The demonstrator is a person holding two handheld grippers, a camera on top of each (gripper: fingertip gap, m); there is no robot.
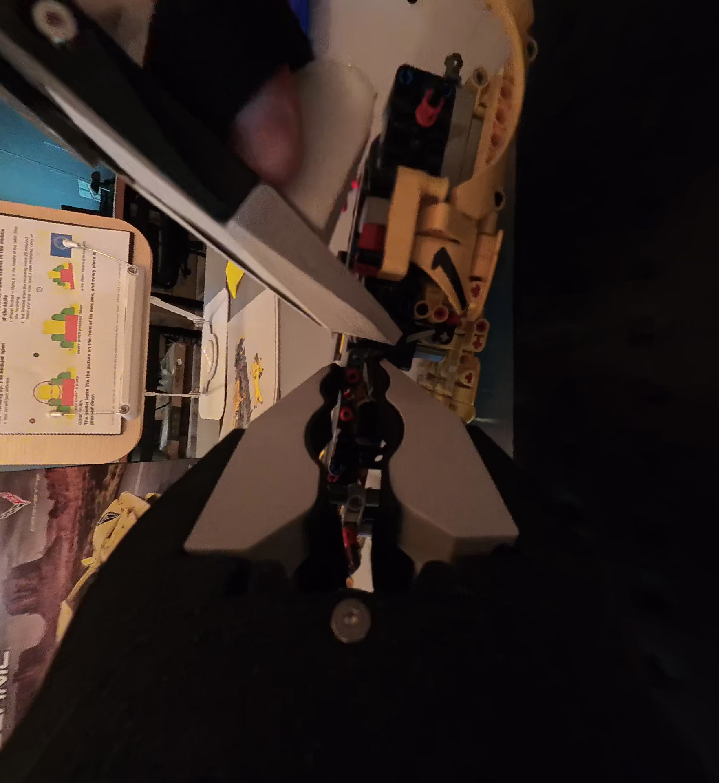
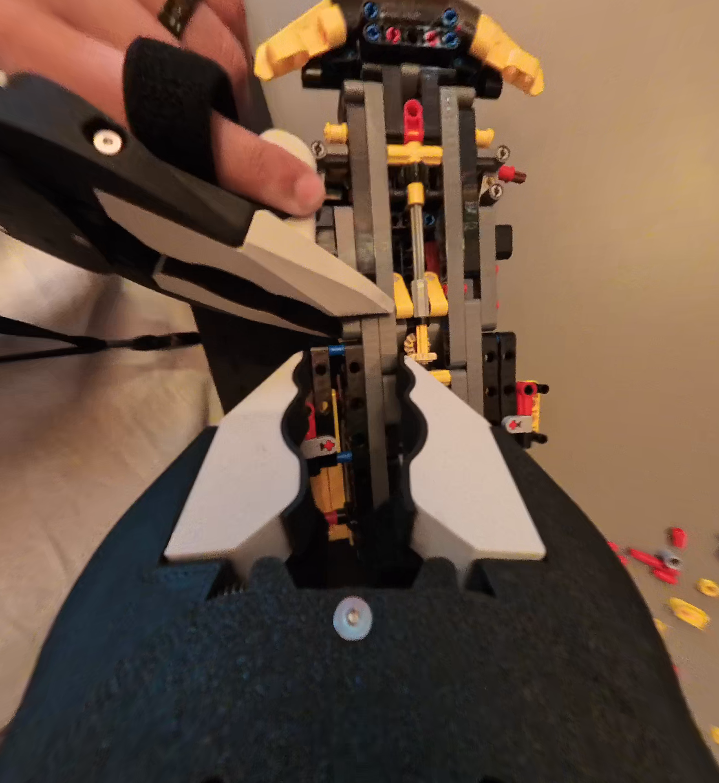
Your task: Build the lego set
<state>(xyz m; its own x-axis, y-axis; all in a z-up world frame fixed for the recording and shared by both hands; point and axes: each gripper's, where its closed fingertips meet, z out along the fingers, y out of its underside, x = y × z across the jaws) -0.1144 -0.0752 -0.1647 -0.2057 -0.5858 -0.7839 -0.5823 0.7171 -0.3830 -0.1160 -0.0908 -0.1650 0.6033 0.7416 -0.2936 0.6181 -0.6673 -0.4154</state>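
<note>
Both claws are on the model (image 2: 413,237), a half-built yellow, grey and black car chassis held up off the table (image 2: 603,296).

Right claw (image 2: 351,368): jaws clamped on the near end of the model's left grey-black beam stack, which runs deep into the throat. Gripping, not open.

Left claw (image 1: 360,373): closed on a thin black beam edge with red pins. In the right wrist view its tip (image 2: 362,313) comes in from the left and meets the same grey rail just beyond my right fingertips.

Key relation: the model's long axis runs straight away from the right claw, nearly in line with its fingers; yellow fenders at the far end. The left claw crosses that axis from the side. So both grips sit at one end, touching or almost, and the far end hangs unsupported. I judge any push or press has to go along that axis, else the model levers in the jaws.

Loose parts (image 2: 684,593), red, yellow and black, lie on the table to the right, well apart from the model.

Hard to tell: left view is dark on its right half and motion-blurred, rotated too. Whether the left claw holds a separate piece or just the frame, can't say. A finger (image 2: 273,178) hides part of the model's left side. The box (image 1: 53,551) is cut off at the frame edge.
</note>
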